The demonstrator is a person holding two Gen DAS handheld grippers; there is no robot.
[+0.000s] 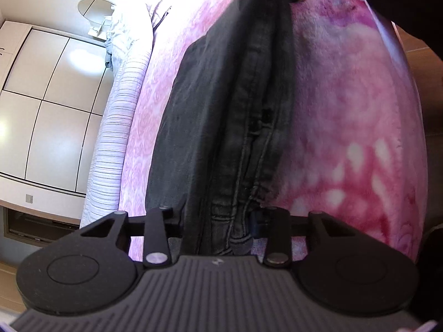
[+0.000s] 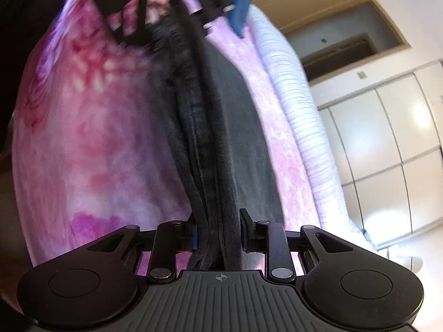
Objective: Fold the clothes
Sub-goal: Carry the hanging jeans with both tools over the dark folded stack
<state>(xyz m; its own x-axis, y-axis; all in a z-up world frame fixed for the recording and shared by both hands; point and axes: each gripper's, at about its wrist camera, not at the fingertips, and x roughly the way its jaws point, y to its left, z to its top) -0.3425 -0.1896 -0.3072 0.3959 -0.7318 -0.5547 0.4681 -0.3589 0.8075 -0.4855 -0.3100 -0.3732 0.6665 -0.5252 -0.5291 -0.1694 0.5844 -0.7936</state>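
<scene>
Both the left gripper (image 1: pixel 218 221) and the right gripper (image 2: pixel 218 229) have their jaws clenched on opposite ends of dark jeans (image 1: pixel 221 105) stretched above a pink blanket (image 1: pixel 346 110).

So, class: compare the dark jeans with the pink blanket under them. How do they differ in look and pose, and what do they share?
The jeans are plain dark grey with stitched seams; the blanket is pink, fuzzy and patterned. The jeans are gathered into a long narrow bundle, clamped at each end by a tool; the blanket lies spread wide and no tool holds it. The jeans cover only a strip; the blanket stretches past them on both sides. Both are soft fabric.
</scene>
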